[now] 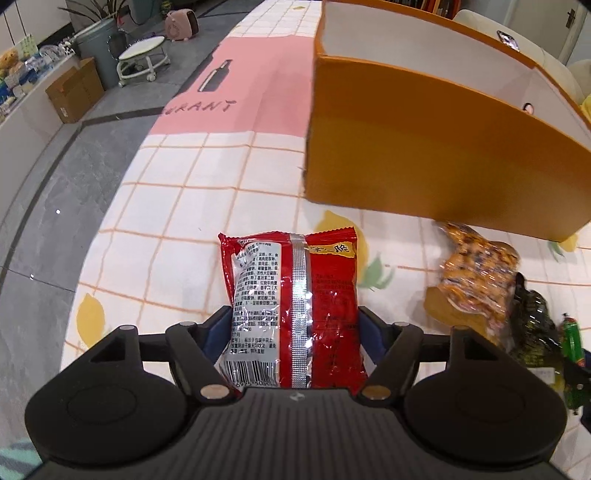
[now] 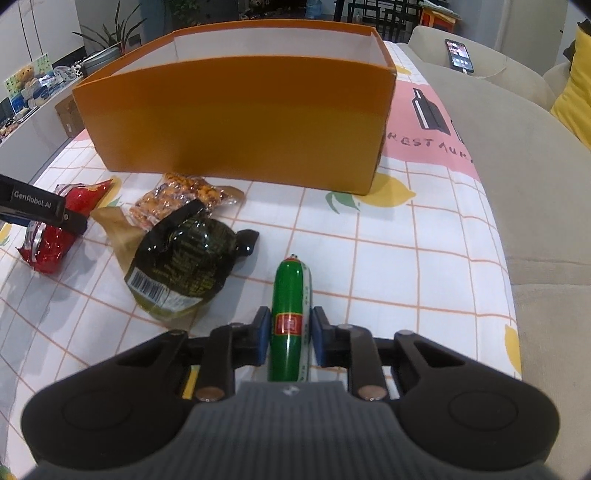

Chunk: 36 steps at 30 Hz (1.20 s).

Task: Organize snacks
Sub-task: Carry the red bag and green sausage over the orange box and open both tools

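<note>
On the near side of the orange box [image 2: 236, 110], the left gripper [image 1: 291, 332] pinches a slippery red packet [image 1: 295, 306] and the right gripper [image 2: 288, 332] clamps a green sausage [image 2: 290, 314], either liable to slip while clearing the tall wall.

Checked tablecloth [image 1: 177, 192] with orange grid lines, printed lemons and a pink panel showing a dark bottle print and lettering. Beige sofa [image 2: 517, 184] just beside the cloth's edge, with a phone [image 2: 459, 55] lying on its arm, screen lit, and a yellow cushion [image 2: 576, 96] further along. On the grey tiled floor [image 1: 44, 192]: a white wheeled stool [image 1: 142, 55], a cardboard carton [image 1: 74, 90], a grey bin [image 1: 98, 44] near a potted plant [image 1: 98, 9], and a pink heater [image 1: 181, 24].
</note>
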Each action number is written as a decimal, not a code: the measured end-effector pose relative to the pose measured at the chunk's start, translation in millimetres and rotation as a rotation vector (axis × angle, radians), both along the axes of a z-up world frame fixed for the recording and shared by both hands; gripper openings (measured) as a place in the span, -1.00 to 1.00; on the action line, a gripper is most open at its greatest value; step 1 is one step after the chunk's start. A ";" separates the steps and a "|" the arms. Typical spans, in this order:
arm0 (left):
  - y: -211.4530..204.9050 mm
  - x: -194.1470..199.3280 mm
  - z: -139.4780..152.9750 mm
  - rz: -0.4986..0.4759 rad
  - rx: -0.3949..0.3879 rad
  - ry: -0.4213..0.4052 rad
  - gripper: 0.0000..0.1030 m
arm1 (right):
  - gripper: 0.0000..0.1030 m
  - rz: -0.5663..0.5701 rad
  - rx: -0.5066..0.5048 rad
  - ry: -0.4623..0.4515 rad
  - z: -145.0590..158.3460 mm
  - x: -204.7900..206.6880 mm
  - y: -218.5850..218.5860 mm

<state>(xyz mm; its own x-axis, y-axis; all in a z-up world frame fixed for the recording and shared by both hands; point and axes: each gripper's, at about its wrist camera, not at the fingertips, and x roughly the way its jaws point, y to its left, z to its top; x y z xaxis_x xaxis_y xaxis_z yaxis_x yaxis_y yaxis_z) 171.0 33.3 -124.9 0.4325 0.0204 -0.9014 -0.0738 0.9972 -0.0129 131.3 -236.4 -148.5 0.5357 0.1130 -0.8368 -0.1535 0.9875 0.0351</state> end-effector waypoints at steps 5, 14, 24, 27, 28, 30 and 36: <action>-4.7 -15.8 12.8 0.009 -0.029 -0.004 0.59 | -0.61 -0.019 0.038 0.019 3.6 -9.7 -3.7; -18.8 -53.9 53.1 -0.020 -0.090 -0.061 0.59 | -0.61 -0.028 0.074 0.007 25.7 -31.8 -2.6; -41.8 -94.8 98.0 -0.126 -0.090 -0.143 0.59 | -0.62 -0.024 0.067 -0.037 68.6 -63.5 0.0; -44.8 -103.9 106.8 -0.142 -0.084 -0.157 0.59 | -0.61 -0.024 0.075 -0.055 80.5 -72.8 -0.5; -45.8 -106.3 109.8 -0.146 -0.083 -0.163 0.59 | -0.61 -0.023 0.079 -0.061 84.4 -75.3 -0.6; -46.7 -110.8 116.3 -0.151 -0.078 -0.182 0.59 | -0.61 -0.020 0.085 -0.076 92.6 -79.9 -0.4; -45.3 -113.8 136.5 -0.157 -0.078 -0.233 0.59 | -0.61 -0.007 0.102 -0.136 120.6 -85.7 0.7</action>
<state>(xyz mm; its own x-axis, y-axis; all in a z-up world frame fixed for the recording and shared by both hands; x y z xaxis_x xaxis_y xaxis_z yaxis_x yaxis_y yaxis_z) 57.2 -12.1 11.6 0.6205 -0.1289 -0.7735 0.0957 0.9915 -0.0885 45.6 -235.7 -27.9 0.6447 0.1889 -0.7407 -0.1563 0.9811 0.1141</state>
